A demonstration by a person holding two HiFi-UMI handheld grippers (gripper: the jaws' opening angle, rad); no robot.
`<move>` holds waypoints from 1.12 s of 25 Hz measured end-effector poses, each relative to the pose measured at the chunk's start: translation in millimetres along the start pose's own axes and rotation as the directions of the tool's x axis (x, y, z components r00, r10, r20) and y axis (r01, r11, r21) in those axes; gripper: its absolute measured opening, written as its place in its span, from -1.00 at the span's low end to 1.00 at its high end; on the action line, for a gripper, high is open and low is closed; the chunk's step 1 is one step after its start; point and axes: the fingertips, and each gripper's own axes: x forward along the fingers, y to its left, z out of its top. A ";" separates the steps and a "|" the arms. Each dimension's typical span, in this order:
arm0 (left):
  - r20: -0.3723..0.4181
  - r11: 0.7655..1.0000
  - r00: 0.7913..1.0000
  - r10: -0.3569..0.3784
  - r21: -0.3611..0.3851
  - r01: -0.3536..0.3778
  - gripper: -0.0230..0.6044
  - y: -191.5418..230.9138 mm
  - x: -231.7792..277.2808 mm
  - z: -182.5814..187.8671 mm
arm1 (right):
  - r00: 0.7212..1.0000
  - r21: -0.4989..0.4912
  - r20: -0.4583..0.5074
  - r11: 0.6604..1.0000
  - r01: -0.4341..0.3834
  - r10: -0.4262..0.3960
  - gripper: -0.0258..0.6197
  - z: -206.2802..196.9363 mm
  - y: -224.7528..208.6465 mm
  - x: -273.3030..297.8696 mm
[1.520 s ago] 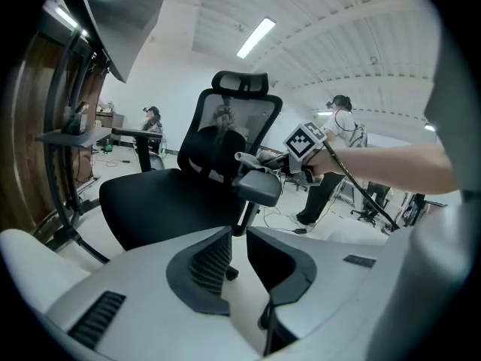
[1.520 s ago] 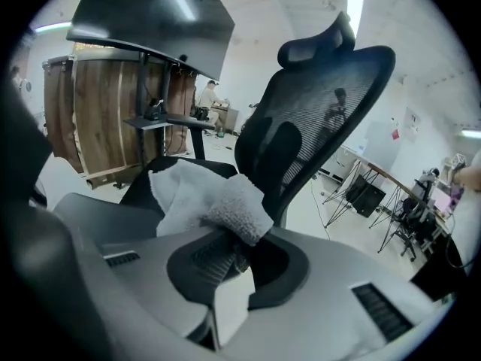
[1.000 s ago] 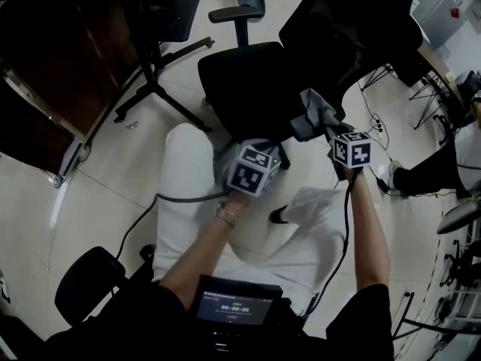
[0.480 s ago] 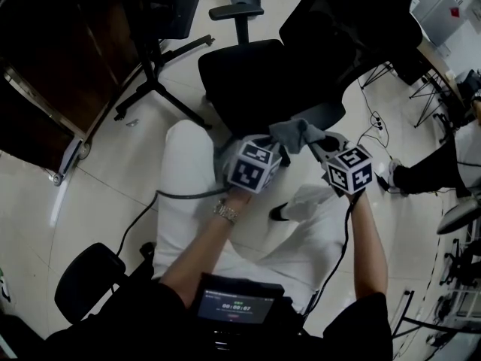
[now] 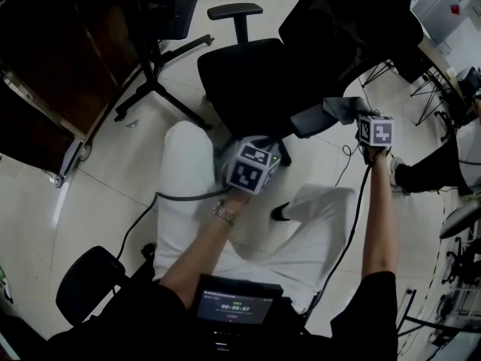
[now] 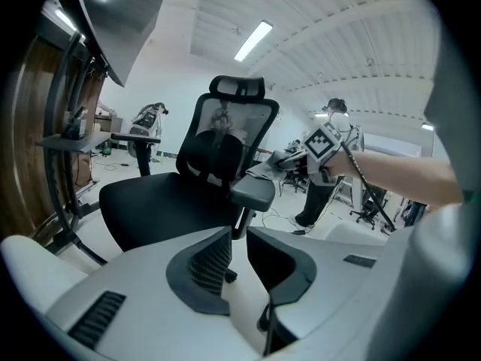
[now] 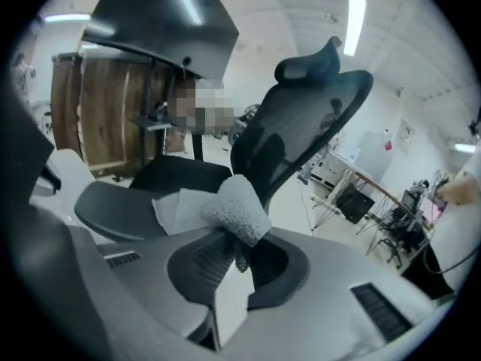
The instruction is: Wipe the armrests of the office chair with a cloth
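Observation:
The black office chair (image 5: 248,81) stands in front of me. Its near armrest (image 5: 316,119) runs to the right of the seat, and the far armrest (image 5: 235,11) is at the top. My right gripper (image 5: 355,116) is shut on a grey cloth (image 5: 342,110) that lies on the rear end of the near armrest. The right gripper view shows the fluffy cloth (image 7: 233,205) pinched in the right gripper (image 7: 239,250) over the armrest pad (image 7: 113,201). My left gripper (image 5: 254,164) hovers by my knee, below the seat. Its jaws hold nothing, and the left gripper (image 6: 239,235) is shut to a thin slit.
A star-shaped chair base and dark wooden furniture (image 5: 68,59) stand at the left. Desks, cables and a person's legs (image 5: 428,175) are at the right. A second chair's wheel base (image 5: 90,280) is at the lower left. A cable trails across the pale tiled floor (image 5: 113,179).
The right gripper drew the cloth to the armrest's front end, then slid it back to the rear end. The left gripper has stayed put.

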 end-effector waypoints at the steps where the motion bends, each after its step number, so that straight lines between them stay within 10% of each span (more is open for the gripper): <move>1: -0.003 1.000 1.000 0.001 -0.004 -0.001 -0.72 0.9 0.4 -1.7 | 0.999 -0.018 -0.045 1.000 0.020 -0.020 -0.83 -12.8 -1.0 10.4; 9: -0.002 1.000 1.000 0.004 -0.010 -0.004 -0.72 5.9 2.0 -1.4 | 0.999 -0.129 -0.033 0.992 0.014 -0.018 -0.83 -13.6 57.2 12.9; 28: 0.040 1.000 0.999 0.000 0.005 -0.001 -0.72 -1.8 -10.4 14.5 | 0.928 0.004 0.107 0.933 -0.359 0.356 -0.83 -25.0 262.5 -63.9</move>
